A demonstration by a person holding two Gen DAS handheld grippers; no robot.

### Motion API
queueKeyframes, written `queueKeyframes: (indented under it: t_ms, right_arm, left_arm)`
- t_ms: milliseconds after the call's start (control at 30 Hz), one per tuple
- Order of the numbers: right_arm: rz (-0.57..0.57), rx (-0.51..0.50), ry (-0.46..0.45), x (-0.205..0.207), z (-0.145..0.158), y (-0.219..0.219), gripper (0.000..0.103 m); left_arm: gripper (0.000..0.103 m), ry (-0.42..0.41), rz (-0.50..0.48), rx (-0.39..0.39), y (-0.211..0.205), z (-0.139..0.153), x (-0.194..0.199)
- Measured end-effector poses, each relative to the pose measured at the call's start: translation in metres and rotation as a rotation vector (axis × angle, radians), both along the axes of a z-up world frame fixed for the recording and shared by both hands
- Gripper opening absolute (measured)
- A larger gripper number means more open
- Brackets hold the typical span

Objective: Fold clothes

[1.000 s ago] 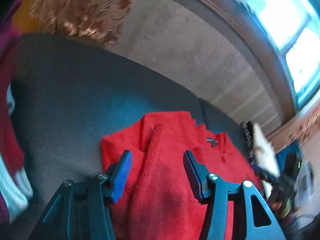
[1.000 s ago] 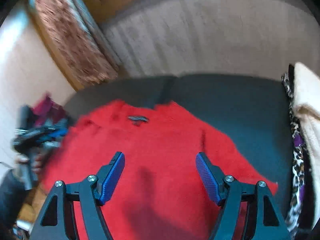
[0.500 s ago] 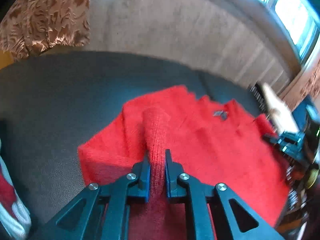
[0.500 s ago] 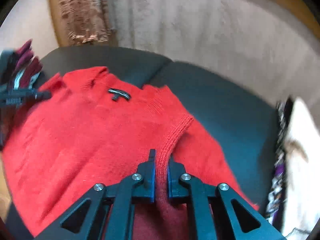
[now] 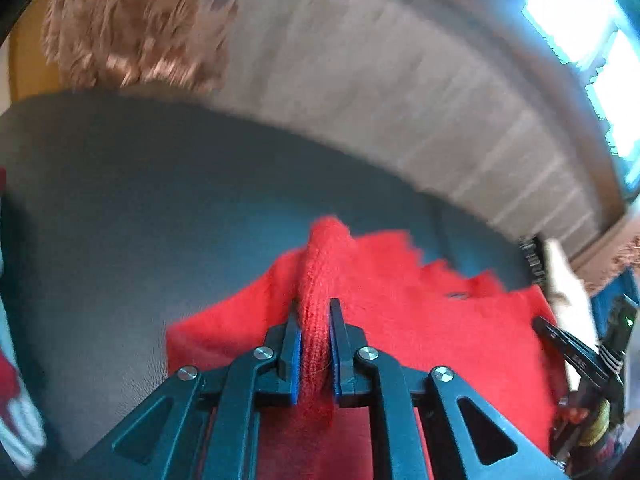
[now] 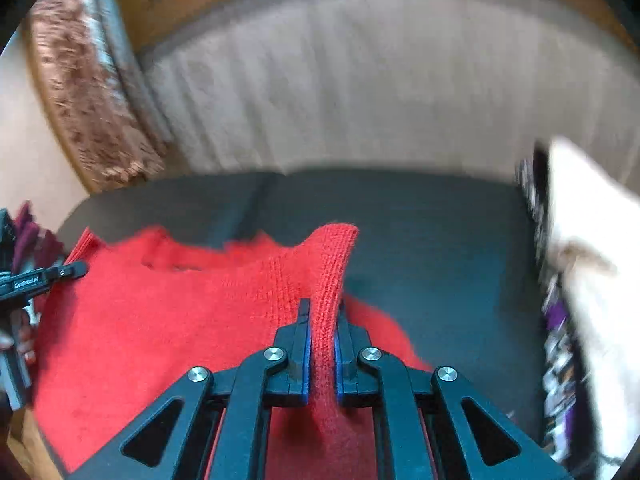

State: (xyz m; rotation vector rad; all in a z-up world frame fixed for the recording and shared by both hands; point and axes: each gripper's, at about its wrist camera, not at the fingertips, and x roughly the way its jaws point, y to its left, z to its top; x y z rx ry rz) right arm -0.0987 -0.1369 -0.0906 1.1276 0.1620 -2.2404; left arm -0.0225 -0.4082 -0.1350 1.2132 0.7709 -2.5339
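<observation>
Dark grey sofa cushion (image 5: 168, 208) fills the middle of both views, with a pale ribbed backrest (image 6: 380, 92) behind it. From the left wrist camera, the left gripper (image 5: 315, 344) is clenched on a raised ridge of the red sweater (image 5: 440, 320), its blue-lined fingers (image 5: 295, 354) pressing the knit from both sides. The rest of the sweater spreads flat toward 3 o'clock, where the other tool shows at the frame edge. From the right wrist camera, the right gripper (image 6: 322, 344) likewise pinches a ribbed fold of the sweater, which stands up toward 12 o'clock. Red fabric lies from 9 o'clock across the cushion. A cream and patterned pile (image 6: 580, 264) sits at 3 o'clock, blurred.
</observation>
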Motion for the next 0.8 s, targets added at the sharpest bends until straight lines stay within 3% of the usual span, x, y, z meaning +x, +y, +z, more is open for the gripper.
queueKeyframes:
  t_ms: [33, 67, 133, 267, 433, 500, 600, 667, 700, 767, 800]
  right_arm:
    - [-0.016, 0.016, -0.025, -0.002, -0.014, 0.002, 0.009]
    - [-0.012, 0.015, -0.026, 0.001, -0.015, 0.004, 0.009]
    - [-0.005, 0.012, -0.03, 0.008, -0.015, 0.008, 0.01]
    - [0.009, 0.005, -0.036, 0.022, -0.017, 0.016, 0.01]
    - [0.026, -0.004, -0.045, 0.039, -0.019, 0.026, 0.012]
    - [0.036, -0.017, -0.052, 0.061, -0.017, 0.036, 0.013]
    - [0.021, -0.054, -0.069, 0.078, -0.019, 0.05, 0.015]
    - [0.012, -0.096, -0.119, 0.068, -0.019, 0.055, 0.018]
    - [0.007, -0.118, -0.145, 0.062, -0.019, 0.058, 0.021]
    - [-0.02, -0.164, -0.177, 0.055, -0.007, 0.07, 0.036]
    - [-0.021, -0.193, -0.151, 0.057, 0.003, 0.079, 0.05]
  left_arm:
    - [0.011, -0.005, 0.014, 0.012, -0.002, -0.015, 0.001]
    - [0.011, 0.052, 0.03, 0.017, -0.001, -0.019, 0.007]
    - [0.011, 0.067, 0.044, 0.022, 0.0, -0.02, 0.011]
    - [0.011, 0.038, 0.03, -0.046, 0.015, -0.017, 0.019]
    - [0.011, 0.052, 0.032, 0.017, 0.025, -0.02, 0.071]
    - [0.012, 0.048, 0.024, 0.001, 0.029, -0.018, 0.087]
    - [0.014, 0.032, 0.025, 0.016, 0.026, -0.016, 0.088]
    - [0.019, 0.001, 0.034, -0.022, 0.027, -0.008, 0.083]
    - [0.027, -0.011, 0.053, -0.057, 0.029, -0.001, 0.081]
    - [0.041, -0.009, 0.108, -0.132, 0.03, 0.016, 0.084]
    - [0.049, 0.016, 0.141, -0.163, 0.03, 0.028, 0.09]
